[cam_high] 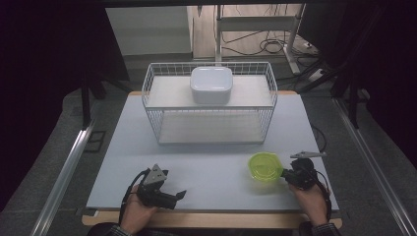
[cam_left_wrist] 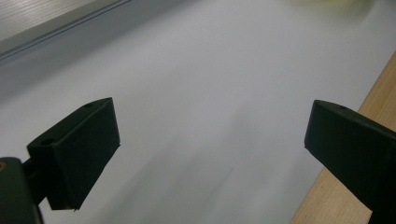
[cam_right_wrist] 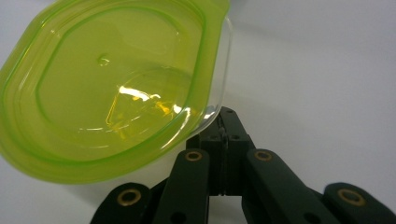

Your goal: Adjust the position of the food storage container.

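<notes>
Right gripper view shows the right gripper [cam_right_wrist: 223,122] with its jaws pressed together on the rim of a translucent green container lid [cam_right_wrist: 109,86], which tilts up and away from them. In the high view the lid [cam_high: 264,166] sits low over the near right part of the tabletop [cam_high: 211,162], just left of the right gripper [cam_high: 287,175]. The pinch takes only a thin edge of slick plastic, so I judge the lid could swivel or slip out if the hand swings fast or the lid's far edge catches the tabletop.

The left gripper [cam_high: 180,195] rests at the near left, its jaws wide apart with nothing between them.

Farther back stands a white wire basket [cam_high: 150,105]; a white rectangular container [cam_high: 211,84] sits on its upper shelf, its contents hidden. The basket's lower level looks bare.
</notes>
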`<state>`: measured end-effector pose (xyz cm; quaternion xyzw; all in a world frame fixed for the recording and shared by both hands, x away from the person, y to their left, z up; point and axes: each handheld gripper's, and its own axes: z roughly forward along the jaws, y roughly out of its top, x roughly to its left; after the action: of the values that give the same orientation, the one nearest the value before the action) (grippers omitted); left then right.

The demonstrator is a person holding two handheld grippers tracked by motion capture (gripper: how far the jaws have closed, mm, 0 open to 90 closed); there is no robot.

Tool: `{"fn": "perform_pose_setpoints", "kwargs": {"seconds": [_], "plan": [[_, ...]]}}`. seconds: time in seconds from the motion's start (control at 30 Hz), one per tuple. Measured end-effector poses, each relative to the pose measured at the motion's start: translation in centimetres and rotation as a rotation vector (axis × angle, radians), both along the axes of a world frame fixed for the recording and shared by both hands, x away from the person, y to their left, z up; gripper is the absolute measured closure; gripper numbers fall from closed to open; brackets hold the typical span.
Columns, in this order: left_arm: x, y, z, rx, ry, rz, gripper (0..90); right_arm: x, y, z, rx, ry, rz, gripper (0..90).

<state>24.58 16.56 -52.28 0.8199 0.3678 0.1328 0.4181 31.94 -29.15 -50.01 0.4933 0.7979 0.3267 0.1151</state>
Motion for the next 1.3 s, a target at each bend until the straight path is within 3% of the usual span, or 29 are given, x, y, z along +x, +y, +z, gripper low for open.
{"fn": "perform_pose_setpoints", "kwargs": {"seconds": [0.47,0.97,1.3], "plan": [[0.1,-0.1,-0.1,0.002,0.009,-0.003,3.0,0.3,2.5,-0.6,0.041,0.022,0.076,89.4],[0.1,-0.2,-0.2,0.005,0.012,-0.006,3.0,1.0,7.6,-1.3,0.082,0.026,0.18,89.4],[0.1,-0.3,-0.2,0.009,0.014,-0.009,3.0,1.5,9.8,-1.7,0.098,0.035,0.224,89.4]]}}
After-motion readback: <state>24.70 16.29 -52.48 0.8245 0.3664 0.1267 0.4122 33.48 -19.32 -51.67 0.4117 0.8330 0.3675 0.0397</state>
